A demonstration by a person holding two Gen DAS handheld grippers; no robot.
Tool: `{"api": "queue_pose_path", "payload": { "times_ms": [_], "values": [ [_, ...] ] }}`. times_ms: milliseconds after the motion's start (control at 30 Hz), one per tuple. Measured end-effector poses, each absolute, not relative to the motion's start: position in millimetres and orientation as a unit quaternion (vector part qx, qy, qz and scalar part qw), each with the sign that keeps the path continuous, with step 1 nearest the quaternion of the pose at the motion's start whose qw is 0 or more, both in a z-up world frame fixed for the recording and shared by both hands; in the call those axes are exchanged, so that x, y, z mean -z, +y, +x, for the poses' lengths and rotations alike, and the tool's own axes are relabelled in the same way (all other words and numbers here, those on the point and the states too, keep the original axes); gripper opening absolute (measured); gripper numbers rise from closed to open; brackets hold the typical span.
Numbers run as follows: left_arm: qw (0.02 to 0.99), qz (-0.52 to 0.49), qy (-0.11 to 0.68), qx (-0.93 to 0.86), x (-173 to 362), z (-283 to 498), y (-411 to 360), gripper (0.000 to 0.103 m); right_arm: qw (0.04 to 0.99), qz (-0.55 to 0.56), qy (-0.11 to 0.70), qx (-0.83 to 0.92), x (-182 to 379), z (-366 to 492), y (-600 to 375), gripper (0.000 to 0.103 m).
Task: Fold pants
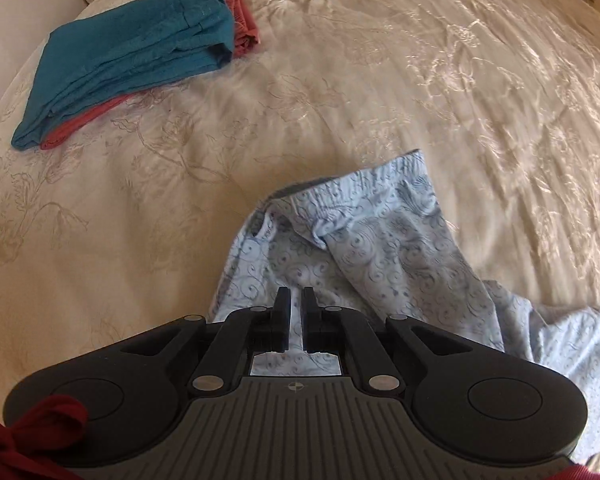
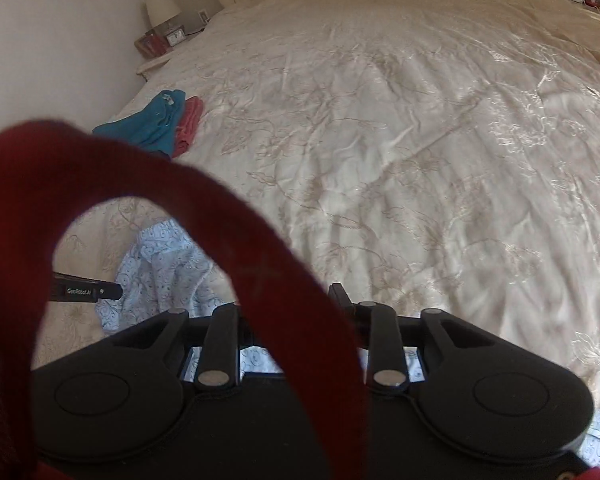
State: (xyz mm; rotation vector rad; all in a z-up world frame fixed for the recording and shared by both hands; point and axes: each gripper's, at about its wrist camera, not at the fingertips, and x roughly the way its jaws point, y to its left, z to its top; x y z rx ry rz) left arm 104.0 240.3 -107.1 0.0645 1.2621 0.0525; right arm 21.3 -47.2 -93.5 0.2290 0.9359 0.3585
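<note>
The left gripper (image 1: 296,300) is right over the light blue patterned pants (image 1: 380,248), fingers drawn close with only a thin slit between them. The fabric runs under them and whether a fold is pinched there I can't tell. From those fingertips the elastic waistband (image 1: 364,184) lies up at about one o'clock, and the cloth trails off toward four o'clock, so the long axis runs roughly from twelve down to four, still rumpled on the cream embroidered bedspread (image 1: 420,80).

In the right wrist view, a dark red strap (image 2: 228,216) loops across the lens and hides most of the right gripper (image 2: 296,304). One fingertip pokes out at the strap's right edge and the other is covered, so their spacing can't be read. Pale blue cloth shows beneath the body, and the main heap of pants (image 2: 160,268) sits at about ten o'clock.

The left hand looks nearer the bulk. A folded teal garment (image 1: 132,56) on a red one (image 1: 244,20) lies at eleven o'clock, well apart.
</note>
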Motion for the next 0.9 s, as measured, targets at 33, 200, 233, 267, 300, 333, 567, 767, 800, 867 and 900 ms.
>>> {"api": "queue_pose_path", "payload": {
  "times_ms": [33,200,233,267,300,333,567,767,800,867,900],
  "values": [
    [0.801,0.028,0.597,-0.022,113.0,114.5,245.4,0.007,0.867,0.114,0.451,-0.181,96.3,29.7,-36.4,0.039],
    [0.785,0.035,0.618,-0.001,140.1,145.3,256.7,0.007,0.846,0.128,0.473,-0.209,116.2,64.3,7.7,0.047],
    [0.783,0.033,0.621,0.001,144.6,148.4,259.1,0.007,0.843,0.132,0.477,-0.211,120.0,68.2,12.6,0.047],
    [0.781,0.030,0.624,0.001,148.9,151.3,261.7,0.006,0.837,0.139,0.483,-0.214,125.3,73.5,18.9,0.047],
    [0.779,0.024,0.627,-0.001,152.7,153.5,264.6,0.006,0.832,0.145,0.491,-0.215,130.3,79.5,25.4,0.047],
    [0.777,0.014,0.629,0.000,155.6,154.5,267.9,0.006,0.827,0.150,0.497,-0.215,134.6,83.0,30.0,0.047],
    [0.782,-0.008,0.623,0.018,156.8,146.9,283.1,0.003,0.809,0.146,0.524,-0.225,156.3,98.5,55.4,0.047],
    [0.781,-0.032,0.623,0.016,144.9,144.8,300.7,0.003,0.823,0.121,0.484,-0.271,137.5,88.4,75.3,0.011],
    [0.787,-0.023,0.617,0.006,138.4,143.8,306.2,0.003,0.826,0.114,0.473,-0.284,128.9,83.5,81.8,0.011],
    [0.798,0.001,0.602,-0.014,126.6,141.6,314.5,0.003,0.825,0.100,0.460,-0.312,116.3,67.5,96.4,0.011],
    [0.803,0.006,0.595,-0.021,120.4,143.0,319.0,0.003,0.823,0.092,0.457,-0.326,112.2,58.7,104.7,0.011]
  ]
}}
